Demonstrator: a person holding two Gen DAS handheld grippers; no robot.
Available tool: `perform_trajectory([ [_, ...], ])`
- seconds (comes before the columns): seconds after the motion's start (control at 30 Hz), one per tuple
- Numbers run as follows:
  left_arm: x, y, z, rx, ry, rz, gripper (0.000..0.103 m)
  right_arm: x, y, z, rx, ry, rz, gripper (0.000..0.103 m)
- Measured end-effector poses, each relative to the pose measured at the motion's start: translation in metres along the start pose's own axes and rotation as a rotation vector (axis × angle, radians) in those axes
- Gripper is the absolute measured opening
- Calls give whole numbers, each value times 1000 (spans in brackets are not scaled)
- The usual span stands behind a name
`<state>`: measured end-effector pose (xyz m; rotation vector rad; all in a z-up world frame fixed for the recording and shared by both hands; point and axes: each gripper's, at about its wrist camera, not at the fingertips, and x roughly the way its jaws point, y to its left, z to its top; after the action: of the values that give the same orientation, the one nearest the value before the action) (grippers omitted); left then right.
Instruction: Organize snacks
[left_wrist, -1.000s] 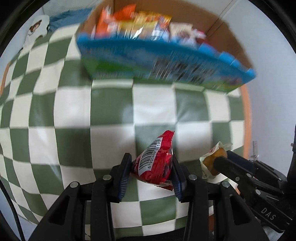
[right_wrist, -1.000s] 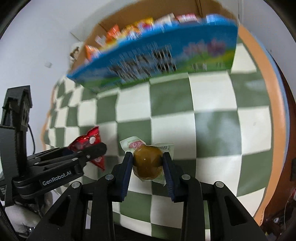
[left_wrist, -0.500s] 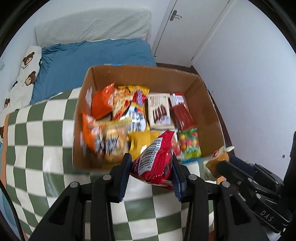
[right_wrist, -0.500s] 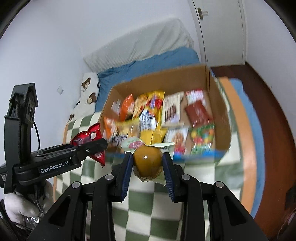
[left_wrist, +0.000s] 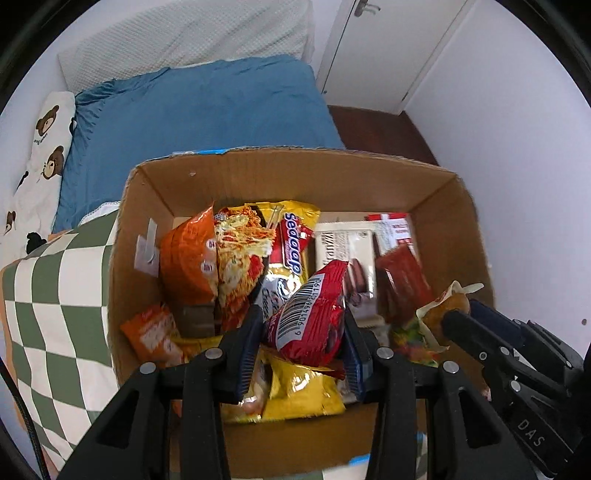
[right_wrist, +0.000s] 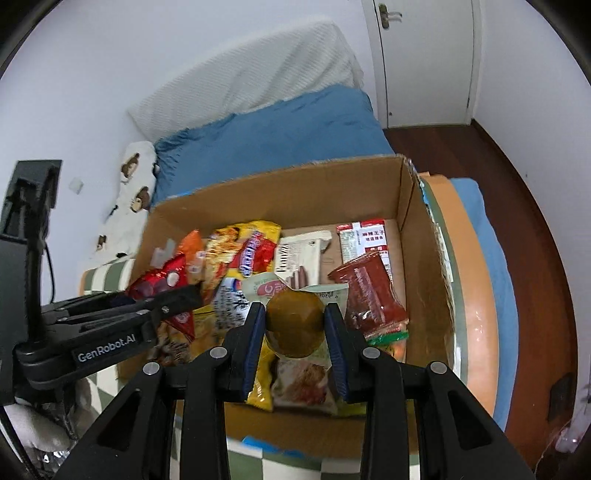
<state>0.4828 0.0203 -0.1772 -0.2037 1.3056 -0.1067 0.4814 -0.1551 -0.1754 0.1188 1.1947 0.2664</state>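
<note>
So the left gripper (left_wrist: 301, 325) has a shiny red snack packet (left_wrist: 308, 317) squeezed between its blue-padded fingers (left_wrist: 248, 345), sitting bottom centre of the left wrist view. The packet's crinkly foil, with a white barcode panel facing the camera, and its long axis runs from lower left up to upper right, the crimped top end tipped toward the upper right. It hangs right over the open cardboard box (left_wrist: 140, 206), above a yellow bag (left_wrist: 303, 391) lying on the pile.

The right gripper (right_wrist: 295, 325) is clamped on a round brown bun-looking thing (right_wrist: 295, 323) in a clear wrapper with a pinkish label at the top. It's roundish, so no real long axis, though the wrapper's loose end points up and away from the fingers. I think it's a pastry, but the plastic glare makes it hard to be sure. It also sits above the box, lower centre of the right wrist view, over more packets.

Both grippers point steeply down into the box, side by side; the left one shows at the left edge of the right view.

Inside the box: an orange chip bag (left_wrist: 188, 258), noodle packets (left_wrist: 240, 251), a white biscuit box (left_wrist: 343, 254) and a dark red pouch (right_wrist: 369, 295). The box sits on a green and white checked cloth (left_wrist: 55, 295), with a blue bed cover (left_wrist: 199, 107) behind it.
</note>
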Motion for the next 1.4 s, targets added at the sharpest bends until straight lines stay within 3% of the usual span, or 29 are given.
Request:
perform_trajectory([
  [0.2,31,8,12,-28,59,33,38,43,-10,8,23,85,-19,36],
  [0.43,44,14,11,-66,89,42,41,65,-18,12,45,163,-49,38],
  [0.47,43,15,11,-71,84,47,44,65,-19,12,47,169,-62,51],
  [0.5,42,15,12,-74,77,52,58,65,-20,13,50,172,-74,75],
  [0.53,41,15,12,-71,72,63,83,64,-20,14,51,171,-87,87],
  [0.57,39,15,12,-64,64,80,92,61,-20,15,51,165,-100,95],
  [0.73,28,14,12,-57,32,107,99,53,-15,16,31,161,-131,95],
  [1.13,6,15,3,-60,-4,116,100,32,-14,11,4,138,-181,96],
  [1.4,-30,9,-18,-53,-79,138,100,-12,-8,-3,-23,55,-179,96],
])
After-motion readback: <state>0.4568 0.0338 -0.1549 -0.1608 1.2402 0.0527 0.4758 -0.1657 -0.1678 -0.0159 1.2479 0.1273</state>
